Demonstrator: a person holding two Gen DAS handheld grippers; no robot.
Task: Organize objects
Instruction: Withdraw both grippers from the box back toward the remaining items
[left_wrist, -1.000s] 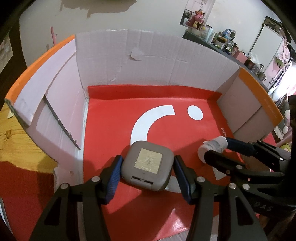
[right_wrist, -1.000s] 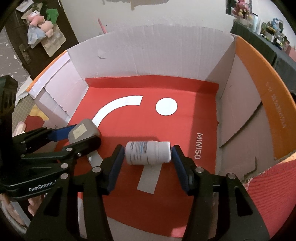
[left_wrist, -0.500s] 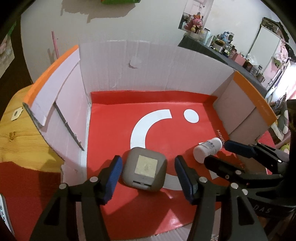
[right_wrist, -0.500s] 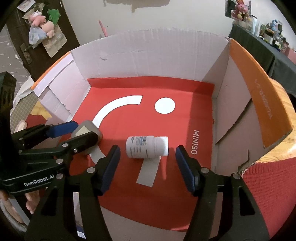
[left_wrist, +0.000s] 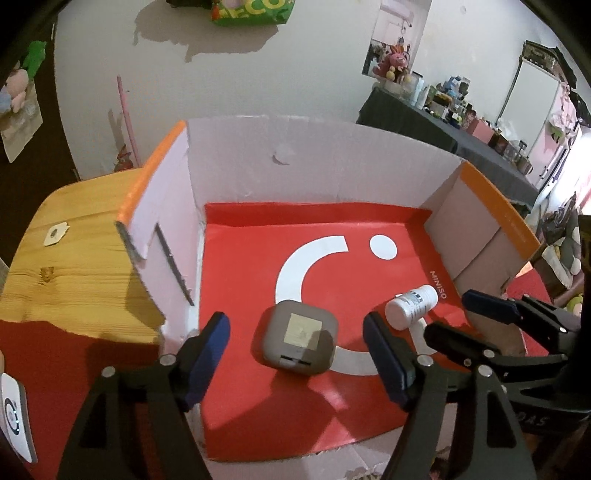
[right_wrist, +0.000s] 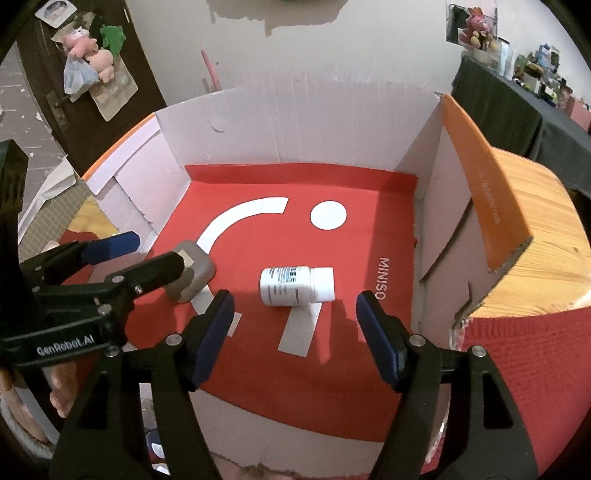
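A grey rounded square case (left_wrist: 295, 341) lies on the red floor of an open cardboard box (left_wrist: 314, 173); it also shows in the right wrist view (right_wrist: 194, 275). A white pill bottle (right_wrist: 297, 286) lies on its side to its right, also in the left wrist view (left_wrist: 410, 306). My left gripper (left_wrist: 295, 360) is open and empty, above and just behind the case. My right gripper (right_wrist: 295, 328) is open and empty, above and just behind the bottle. Both objects rest free on the red liner (right_wrist: 295, 236).
The box walls stand white at the back with orange-edged flaps left (left_wrist: 151, 173) and right (right_wrist: 476, 188). The box sits on a wooden table (left_wrist: 70, 266) with a red cloth (right_wrist: 517, 369) in front. A white device (left_wrist: 14, 417) lies at the far left.
Both grippers opened, let go of the case and the bottle, and drew back and up out of the box. The two objects stay on the red liner.
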